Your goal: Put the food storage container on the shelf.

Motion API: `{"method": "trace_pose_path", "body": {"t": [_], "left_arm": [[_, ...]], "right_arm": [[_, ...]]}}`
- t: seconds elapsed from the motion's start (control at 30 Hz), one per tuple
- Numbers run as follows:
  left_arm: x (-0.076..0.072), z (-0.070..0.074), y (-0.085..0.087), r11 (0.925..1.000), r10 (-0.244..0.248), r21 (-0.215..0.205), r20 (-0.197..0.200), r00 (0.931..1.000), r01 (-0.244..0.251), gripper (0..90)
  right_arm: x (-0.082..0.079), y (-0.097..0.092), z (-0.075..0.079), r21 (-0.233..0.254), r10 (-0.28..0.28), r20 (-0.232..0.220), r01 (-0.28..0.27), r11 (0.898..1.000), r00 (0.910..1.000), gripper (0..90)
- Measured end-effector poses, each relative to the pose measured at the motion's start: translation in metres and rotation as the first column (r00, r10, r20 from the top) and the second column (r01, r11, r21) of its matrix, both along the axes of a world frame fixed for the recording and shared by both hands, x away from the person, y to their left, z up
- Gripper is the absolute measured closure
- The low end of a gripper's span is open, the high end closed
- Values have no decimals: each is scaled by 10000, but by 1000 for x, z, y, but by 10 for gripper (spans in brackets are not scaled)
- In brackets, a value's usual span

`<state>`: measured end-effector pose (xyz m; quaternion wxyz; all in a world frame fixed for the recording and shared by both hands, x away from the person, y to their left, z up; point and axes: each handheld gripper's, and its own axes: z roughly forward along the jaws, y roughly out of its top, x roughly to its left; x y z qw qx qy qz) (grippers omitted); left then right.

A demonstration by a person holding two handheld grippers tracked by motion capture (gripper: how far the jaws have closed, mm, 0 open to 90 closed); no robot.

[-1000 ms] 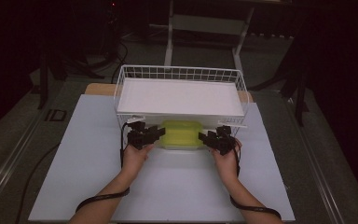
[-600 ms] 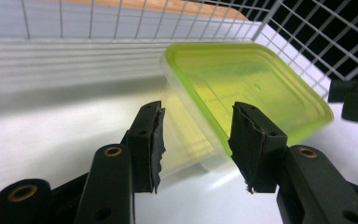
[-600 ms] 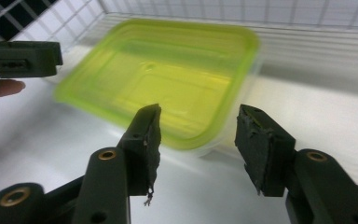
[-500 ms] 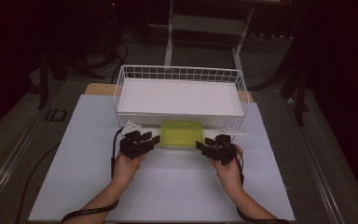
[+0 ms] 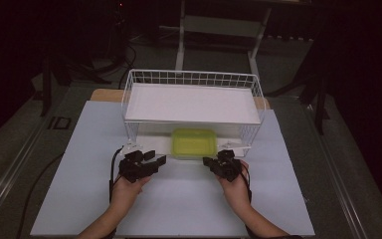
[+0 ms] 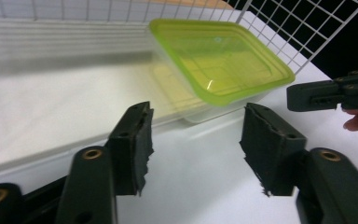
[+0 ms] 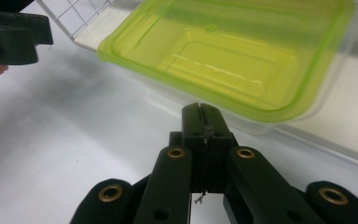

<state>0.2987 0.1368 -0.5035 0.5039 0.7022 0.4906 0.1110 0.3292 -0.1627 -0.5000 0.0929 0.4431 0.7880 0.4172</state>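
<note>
Dark floor and stand legs ring a white table where a green-lidded box sits under the wire rack, between the left gripper, jaws spread empty, and the right gripper, jaws pressed together.

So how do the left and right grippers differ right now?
The left gripper has its jaws apart, having just opened further, while the right gripper has its jaws pressed together after closing. The left gripper sits left of the green-lidded container, the right gripper on its other side. Both are empty, point toward the container and touch nothing.
</note>
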Motion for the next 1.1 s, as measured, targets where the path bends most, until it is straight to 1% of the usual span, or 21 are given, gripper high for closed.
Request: {"method": "trace_pose_path", "body": {"t": [0.03,0.07,0.1,0.13,0.17,0.23,0.27,0.3,0.43,0.47,0.53,0.57,0.6,0.63,0.67,0.77,0.93,0.97,1.0,1.07,1.1], "left_arm": [[-3,-2,3,9998,-73,-184,-22,10000,73,390],[-4,-2,5,9995,-112,-301,-53,9999,110,386],[-5,-4,8,9981,-340,-514,7,9994,340,385],[-6,-5,9,9971,-407,-634,125,9991,415,349],[-7,-6,10,9975,-364,-607,129,9993,371,330],[-8,-7,11,9977,-408,-533,159,9990,416,329],[-8,-8,13,9984,-402,-396,208,9990,409,329],[-8,-9,15,9974,-544,-460,242,9982,555,324],[-9,-13,18,9988,-488,-20,534,9974,490,287],[-8,-15,18,9990,-450,54,612,9971,448,252],[-8,-16,18,9989,-459,98,537,9975,454,158],[-7,-17,19,9984,-546,172,405,9977,539,158],[-7,-17,19,9984,-546,172,405,9977,539,141],[-8,-19,18,9978,-501,443,390,9980,483,141],[-8,-20,17,9965,-574,631,280,9980,555,2],[-9,-23,15,9953,-834,509,57,9965,830,2],[-11,-23,14,9945,-849,626,188,9962,836,2],[-11,-23,14,9937,-987,544,165,9950,976,2],[-11,-22,13,9943,-949,512,237,9952,936,2],[-11,-21,12,9922,-1176,445,247,9928,1164,2],[-11,-21,12,9922,-1176,445,247,9928,1164,2]], "right_arm": [[0,2,-2,-40,63,10,-63,10000,10000,900],[0,5,-4,-55,125,-64,-126,9999,9999,900],[0,7,-6,-74,137,-107,-138,9999,9998,900],[0,9,-7,-104,82,-186,-84,9999,9998,900],[1,11,-9,-85,32,-326,-34,10000,9995,900],[1,12,-11,-40,-18,-389,16,10000,9992,900],[2,16,-13,-106,23,-367,-27,9999,9993,900],[2,18,-14,-137,27,-349,-32,9999,9994,900],[6,23,-17,-144,-1,-371,-4,9999,9993,900],[8,25,-17,-131,-21,-367,16,9999,9993,900],[9,26,-18,-123,-57,-386,52,9999,9992,900],[10,27,-18,-225,-110,-386,102,9997,9992,900],[11,28,-19,-197,-172,-440,164,9997,9989,900],[11,28,-19,-197,-172,-440,164,9997,9989,900],[15,29,-21,-102,-286,-479,281,9996,9984,900],[18,31,-22,-75,-324,-449,321,9995,9985,900],[24,33,-22,-104,-413,-457,409,9991,9981,900],[24,33,-22,-104,-413,-457,409,9991,9981,900],[27,33,-22,-134,-505,-417,500,9987,9979,900],[30,34,-21,-90,-553,-411,550,9984,9976,900],[33,34,-21,-133,-531,-392,526,9985,9978,900]]}}
